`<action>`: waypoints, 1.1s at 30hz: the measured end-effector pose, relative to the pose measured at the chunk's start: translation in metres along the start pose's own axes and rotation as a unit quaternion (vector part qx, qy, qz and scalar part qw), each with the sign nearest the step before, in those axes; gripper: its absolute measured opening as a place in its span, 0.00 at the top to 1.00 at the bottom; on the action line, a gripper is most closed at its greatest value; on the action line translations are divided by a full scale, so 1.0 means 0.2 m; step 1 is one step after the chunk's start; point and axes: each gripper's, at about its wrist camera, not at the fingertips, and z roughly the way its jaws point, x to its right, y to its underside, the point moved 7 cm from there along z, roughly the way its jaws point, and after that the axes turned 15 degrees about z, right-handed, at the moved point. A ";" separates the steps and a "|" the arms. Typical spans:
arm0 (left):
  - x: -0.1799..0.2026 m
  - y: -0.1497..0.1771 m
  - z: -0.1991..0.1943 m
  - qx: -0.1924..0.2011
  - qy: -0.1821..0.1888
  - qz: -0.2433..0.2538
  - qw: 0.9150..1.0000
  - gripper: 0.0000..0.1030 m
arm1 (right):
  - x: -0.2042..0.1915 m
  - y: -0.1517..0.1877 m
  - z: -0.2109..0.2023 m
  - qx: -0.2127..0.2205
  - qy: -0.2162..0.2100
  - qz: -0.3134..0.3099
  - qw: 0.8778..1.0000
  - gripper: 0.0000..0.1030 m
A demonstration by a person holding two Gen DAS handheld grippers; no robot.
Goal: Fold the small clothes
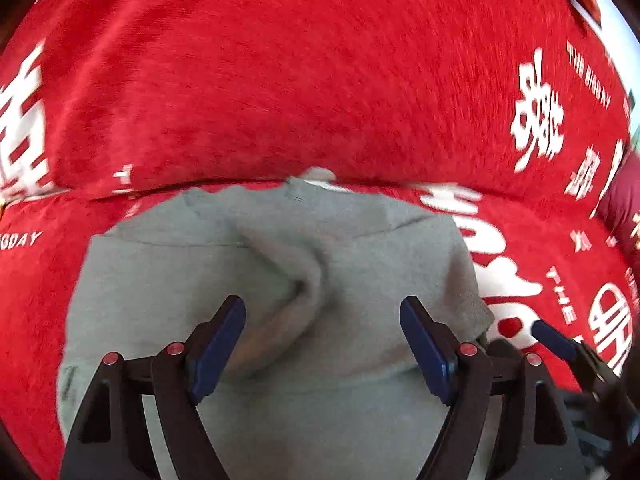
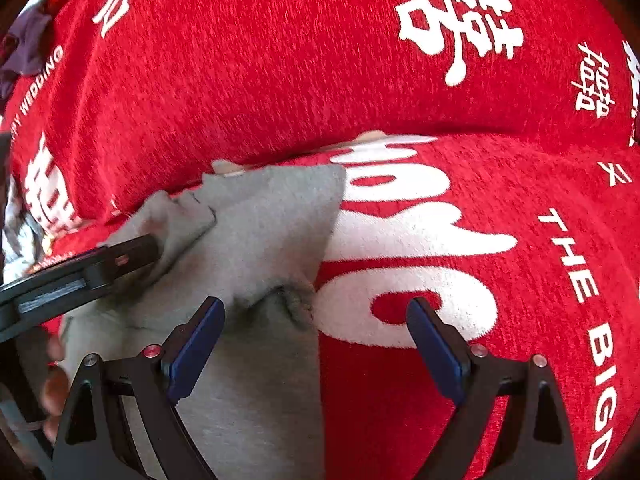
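Note:
A small grey garment point(image 1: 280, 280) lies on a red sofa seat, partly folded, with a raised crease running down its middle. My left gripper point(image 1: 322, 316) is open and empty, low over the garment with the crease between its blue pads. My right gripper point(image 2: 316, 316) is open and empty over the garment's right edge point(image 2: 276, 240), one pad above grey cloth, the other above the red cover. The right gripper's fingertip point(image 1: 554, 338) shows at the lower right of the left wrist view. The left gripper's side point(image 2: 80, 272) shows at the left of the right wrist view.
The sofa is covered in red fabric with white characters and lettering point(image 2: 460, 24). Its backrest point(image 1: 300, 80) rises just behind the garment. Purple and pale clothes point(image 2: 28, 48) lie at the far left of the right wrist view.

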 end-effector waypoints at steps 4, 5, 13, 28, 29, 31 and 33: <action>-0.32 0.07 -0.09 0.020 -0.026 -0.066 0.997 0.22 | -0.17 -0.03 0.01 0.010 -0.012 -0.037 0.999 0.09; -0.40 0.10 -0.10 0.019 -0.040 -0.084 0.995 0.22 | -0.23 -0.03 0.02 0.012 -0.015 -0.051 0.999 0.09; -0.86 0.43 0.16 -0.083 -0.103 -0.209 0.969 0.22 | -0.84 0.01 0.33 -0.020 -0.008 -0.170 0.985 0.09; -0.84 0.45 0.18 -0.057 -0.107 -0.162 0.979 0.21 | -0.38 -0.01 0.24 -0.032 -0.057 0.024 0.998 0.84; -0.83 0.45 0.17 -0.059 -0.107 -0.164 0.979 0.21 | -0.31 0.01 0.22 -0.039 -0.064 0.036 0.997 0.81; -0.83 0.44 0.17 -0.066 -0.107 -0.173 0.977 0.21 | -0.20 0.04 0.19 -0.044 -0.053 0.036 0.997 0.61; -0.83 0.44 0.16 -0.068 -0.099 -0.179 0.977 0.21 | -0.12 0.04 0.17 -0.043 -0.060 0.044 0.996 0.47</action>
